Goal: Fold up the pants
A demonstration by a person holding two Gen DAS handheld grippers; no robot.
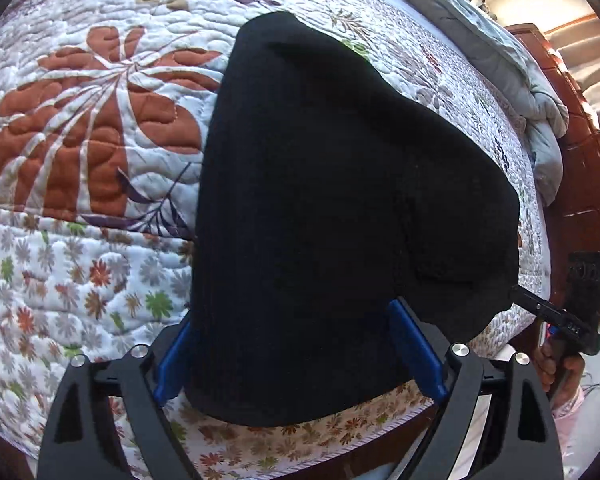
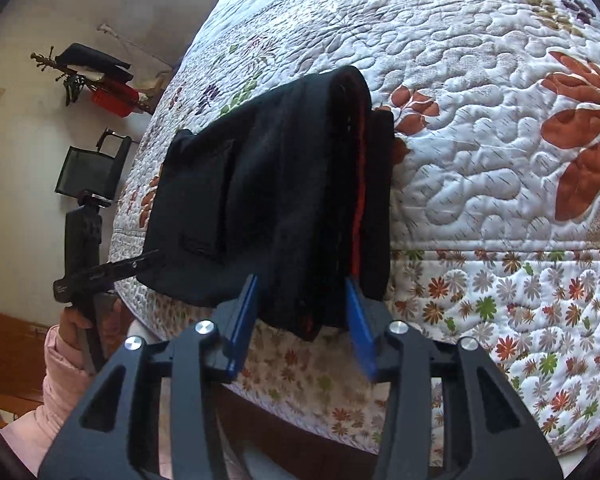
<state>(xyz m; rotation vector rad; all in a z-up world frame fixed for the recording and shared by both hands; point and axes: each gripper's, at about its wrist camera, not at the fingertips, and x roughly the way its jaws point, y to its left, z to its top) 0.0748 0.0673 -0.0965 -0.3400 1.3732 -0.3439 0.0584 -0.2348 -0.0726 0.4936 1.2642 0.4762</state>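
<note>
Black pants [image 1: 320, 180] lie folded into a thick bundle on a flowered quilt [image 1: 80, 140], close to the bed's near edge. My left gripper [image 1: 296, 344] stands wide open, its blue pads [image 1: 416, 348] flanking the bundle's near end. In the right wrist view the pants [image 2: 268, 184] show stacked layers with a red lining [image 2: 356, 208] along the right fold. The right gripper [image 2: 302, 308] is partly open around the near corner, and its pads [image 2: 244, 320] do not visibly press the cloth. Each gripper also shows in the other view: the right gripper [image 1: 520, 294] and the left gripper [image 2: 148, 258] both sit at the pants' edge.
The quilt [image 2: 480, 160] spreads far beyond the pants. A grey blanket [image 1: 500, 52] is bunched at the bed's far side beside a wooden frame [image 1: 572, 152]. A coat rack [image 2: 96, 76] and a dark chair [image 2: 92, 168] stand by the wall. A pink sleeve [image 2: 60, 384] holds the left tool.
</note>
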